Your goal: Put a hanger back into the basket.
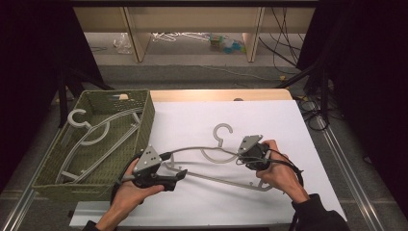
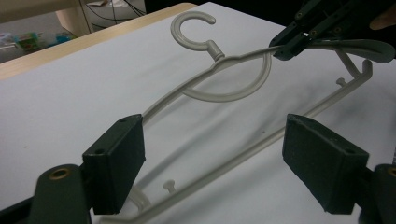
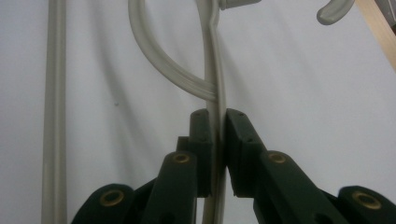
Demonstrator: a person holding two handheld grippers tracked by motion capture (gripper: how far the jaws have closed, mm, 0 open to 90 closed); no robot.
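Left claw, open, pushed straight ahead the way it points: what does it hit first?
Probably the hanger. The left claw is open, and the hanger's lower bar runs between its jaws just ahead, low on the table. Farther along sits the right claw, shut on the hanger's shoulder. Depth is unclear.
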